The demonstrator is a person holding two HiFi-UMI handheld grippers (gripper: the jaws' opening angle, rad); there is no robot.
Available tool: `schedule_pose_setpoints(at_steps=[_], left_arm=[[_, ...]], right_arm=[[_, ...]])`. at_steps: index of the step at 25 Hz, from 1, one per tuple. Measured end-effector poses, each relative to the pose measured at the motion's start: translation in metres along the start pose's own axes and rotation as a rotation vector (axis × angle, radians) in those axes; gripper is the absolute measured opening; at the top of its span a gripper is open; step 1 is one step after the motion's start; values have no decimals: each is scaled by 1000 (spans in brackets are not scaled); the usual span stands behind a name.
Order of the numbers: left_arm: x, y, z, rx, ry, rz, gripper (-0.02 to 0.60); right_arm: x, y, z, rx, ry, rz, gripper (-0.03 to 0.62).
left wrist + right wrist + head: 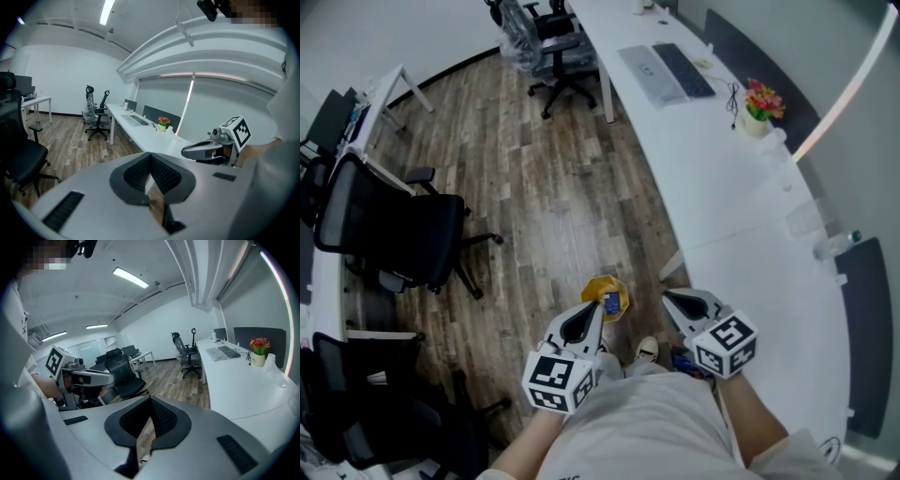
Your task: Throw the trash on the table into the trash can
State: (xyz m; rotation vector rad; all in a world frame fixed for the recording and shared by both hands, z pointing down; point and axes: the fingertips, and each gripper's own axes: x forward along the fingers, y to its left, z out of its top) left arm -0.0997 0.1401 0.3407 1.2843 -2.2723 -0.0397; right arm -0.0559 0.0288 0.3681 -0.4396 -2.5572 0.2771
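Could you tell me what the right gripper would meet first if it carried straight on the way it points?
Most likely the wooden floor: the right gripper, shut and empty, points slightly downward into the gap between the black office chair and the white desk. Depth is unclear, though.

Head cam, looking down: left gripper (592, 314) and right gripper (673, 302) sit side by side over the wood floor (553, 187), both noses tapering to a point w/ no gap I can see. Right at the left one's tip is a crumpled yellow thing (606, 296) w/ a blue patch, can't tell if they touch. A shoe (647, 351) shows btwn the two. Long white curved table (741, 206) runs off to the right gripper's right and way ahead: keyboard (682, 69), flower pot (758, 105), clear bottle (838, 246) on it. Black office chair (394, 230) well left of the left gripper, more chairs (558, 47) far ahead.
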Motion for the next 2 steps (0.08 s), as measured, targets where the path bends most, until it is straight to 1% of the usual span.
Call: schedule_pose_setpoints(at_steps=[2], left_arm=[[-1,-2,-1,0,5,-2,0]], right_arm=[[-1,0,0,-1,1,-1,31]])
